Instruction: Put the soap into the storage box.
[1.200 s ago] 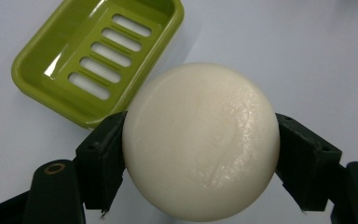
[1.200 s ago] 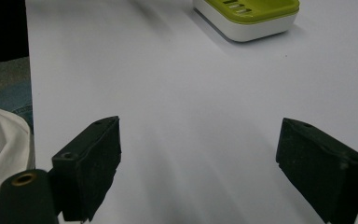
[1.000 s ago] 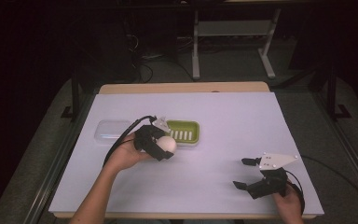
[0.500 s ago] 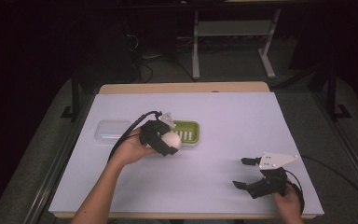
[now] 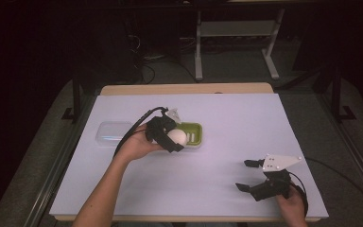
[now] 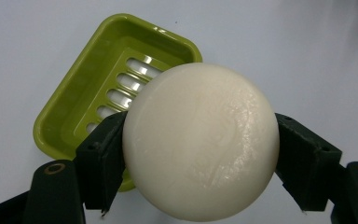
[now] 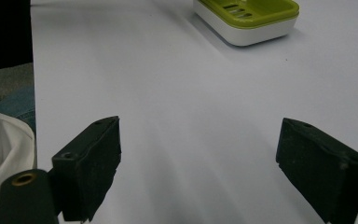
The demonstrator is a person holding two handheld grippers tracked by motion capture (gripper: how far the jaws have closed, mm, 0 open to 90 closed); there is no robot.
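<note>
I have the round, off-white bar of soap [image 6: 200, 142] pinched between the two black jaws of my left gripper [image 5: 171, 138], which are closed firmly against its sides. In the left gripper view the soap hangs above the near corner of the lime-green slotted plastic soap dish [image 6: 81, 109], and in the high view it sits at the dish's near-left edge rather than over the middle. So the pick-up looks done and the carry is nearly finished, I judge. What is left is to bring the soap over the slotted floor, lower it in and let go.

My right gripper [image 5: 251, 176] rests low near the front right of the pale lilac table cover [image 5: 246, 123], well apart from the dish, with its jaws spread wide and nothing between them. A clear plastic lid-like tray [image 5: 111, 132] lies just left of the dish; from the high view I cannot tell for sure whether it belongs to it, so fitting it may or may not remain.
</note>
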